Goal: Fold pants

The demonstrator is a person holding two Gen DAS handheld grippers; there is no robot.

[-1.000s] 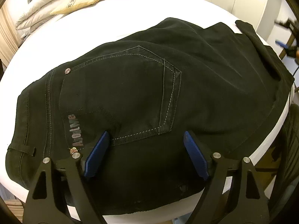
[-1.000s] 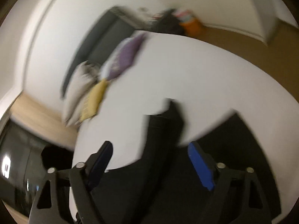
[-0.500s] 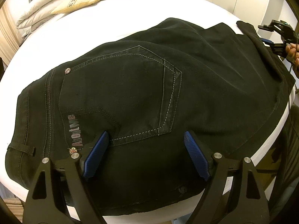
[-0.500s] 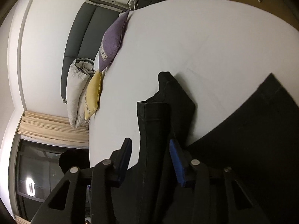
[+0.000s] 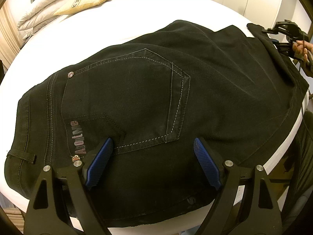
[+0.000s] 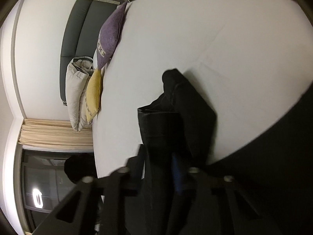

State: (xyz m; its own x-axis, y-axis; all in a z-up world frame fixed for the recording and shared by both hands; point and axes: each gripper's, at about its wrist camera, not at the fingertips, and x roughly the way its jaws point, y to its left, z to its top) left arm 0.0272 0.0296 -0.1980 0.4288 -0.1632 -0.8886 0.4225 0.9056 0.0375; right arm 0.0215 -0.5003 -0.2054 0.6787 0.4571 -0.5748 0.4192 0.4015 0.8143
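**Claws set on the black pants, main fold not yet made**

Claws were both at the pants (image 5: 148,101), which lay spread across the white bed (image 5: 121,21), back pocket up, waistband toward the left edge of the left wrist view. The left claw (image 5: 154,164) stood wide above the seat area, its blue pads apart and gripping nothing. The right claw (image 6: 158,168) had just been closing, and a dark strip of leg fabric (image 6: 162,129) ran between its pads; they looked pressed onto it, though blur softened the detail. In the left wrist view that same claw showed at the far right edge, at the leg end. Judging by the layout, the garment looked already doubled leg on leg, since only one pocket side showed. Left to do: carrying the leg end over toward the waistband, then smoothing.
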